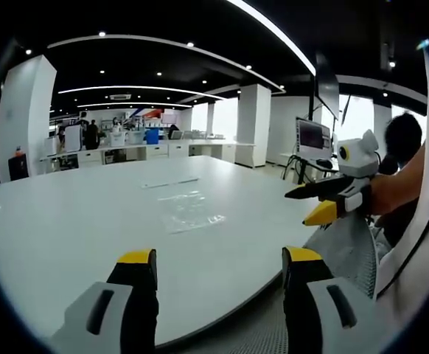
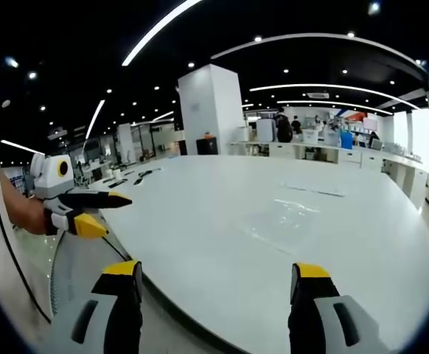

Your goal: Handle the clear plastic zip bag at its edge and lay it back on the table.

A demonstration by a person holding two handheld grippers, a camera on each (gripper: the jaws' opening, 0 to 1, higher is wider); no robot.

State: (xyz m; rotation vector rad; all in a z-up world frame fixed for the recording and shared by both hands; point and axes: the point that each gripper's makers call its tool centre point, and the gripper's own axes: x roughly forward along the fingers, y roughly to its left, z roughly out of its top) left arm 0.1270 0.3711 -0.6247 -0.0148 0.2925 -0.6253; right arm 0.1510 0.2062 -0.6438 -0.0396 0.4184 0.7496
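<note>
Clear zip bag (image 1: 189,212) lies flat on the white surface (image 1: 67,228). Both grippers, left (image 1: 220,267) and right (image 2: 220,279), hover released, fingers apart, empty.

zip bag (image 1: 189,210): clear, outline hard to trace on white table (image 1: 67,228) | monitor (image 1: 311,136): screen content unreadable | far people (image 1: 91,133): too small to make out

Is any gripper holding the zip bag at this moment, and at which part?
Nothing is held. Both the left gripper and the right gripper are open and empty; the clear zip bag lies flat on the table.
</note>
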